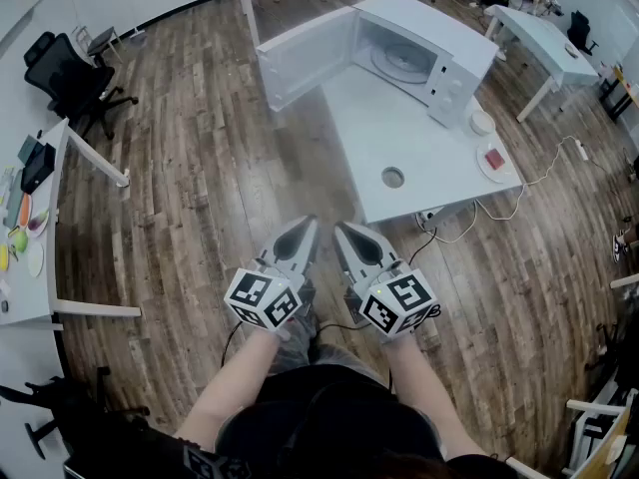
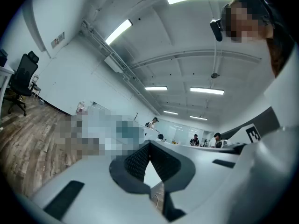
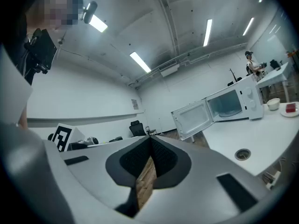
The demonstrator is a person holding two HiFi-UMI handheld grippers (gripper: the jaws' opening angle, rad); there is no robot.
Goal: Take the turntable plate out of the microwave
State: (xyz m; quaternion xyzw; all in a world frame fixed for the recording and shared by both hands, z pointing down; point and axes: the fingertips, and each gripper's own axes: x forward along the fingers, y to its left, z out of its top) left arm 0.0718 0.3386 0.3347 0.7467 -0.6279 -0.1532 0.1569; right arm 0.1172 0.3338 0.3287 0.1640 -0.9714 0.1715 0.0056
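Observation:
A white microwave (image 1: 439, 43) stands at the far end of a white table (image 1: 399, 128), its door (image 1: 305, 56) swung wide open to the left. Inside it lies the round glass turntable plate (image 1: 404, 61). Both grippers are held low over the wooden floor, well short of the table and side by side. My left gripper (image 1: 305, 225) (image 2: 149, 143) is shut with nothing in it. My right gripper (image 1: 342, 230) (image 3: 150, 138) is shut and empty too. In the right gripper view the microwave (image 3: 238, 101) and its open door (image 3: 192, 118) sit far off to the right.
On the table's right end are a small white bowl (image 1: 482, 122) and a plate with a red item (image 1: 494, 160); a round grommet hole (image 1: 392, 177) is near the front edge. Cables and a power strip (image 1: 579, 149) lie on the floor at right. A cluttered desk (image 1: 30, 228) and an office chair (image 1: 65, 73) stand at left.

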